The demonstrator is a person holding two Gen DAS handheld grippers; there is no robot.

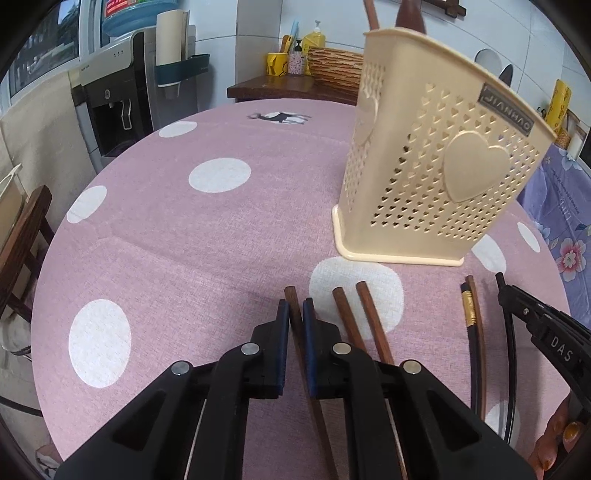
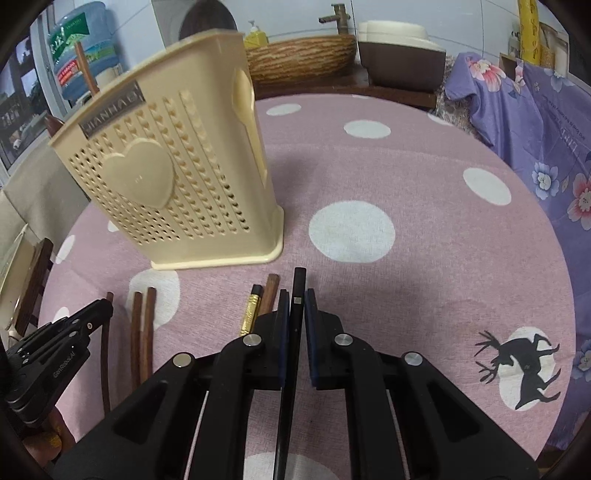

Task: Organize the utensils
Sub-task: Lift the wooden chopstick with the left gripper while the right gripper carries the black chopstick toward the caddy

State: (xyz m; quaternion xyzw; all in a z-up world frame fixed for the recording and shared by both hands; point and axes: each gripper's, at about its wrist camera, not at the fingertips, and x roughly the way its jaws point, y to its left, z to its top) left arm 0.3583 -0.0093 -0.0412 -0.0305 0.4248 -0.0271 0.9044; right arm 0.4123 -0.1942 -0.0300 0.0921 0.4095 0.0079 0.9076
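A cream perforated utensil holder [image 1: 436, 166] with heart shapes stands on the pink dotted tablecloth [image 1: 184, 240]; it also shows in the right wrist view [image 2: 177, 177]. My left gripper [image 1: 295, 308] is shut on a brown wooden chopstick [image 1: 292, 306] lying on the cloth. Two more brown chopsticks [image 1: 354, 317] lie just right of it. My right gripper [image 2: 295, 299] is shut on a black chopstick [image 2: 298, 288]. A gold-banded black chopstick [image 2: 251, 314] and a brown one [image 2: 270, 291] lie to its left.
Wooden utensil handles [image 1: 371, 14] stick out of the holder. A woven basket [image 2: 299, 55], a brown bowl [image 2: 399, 62] and yellow bottles stand on a far shelf. A water dispenser [image 1: 110, 103] and a wooden chair [image 1: 26, 236] are at left. A purple floral cloth [image 2: 535, 129] hangs at right.
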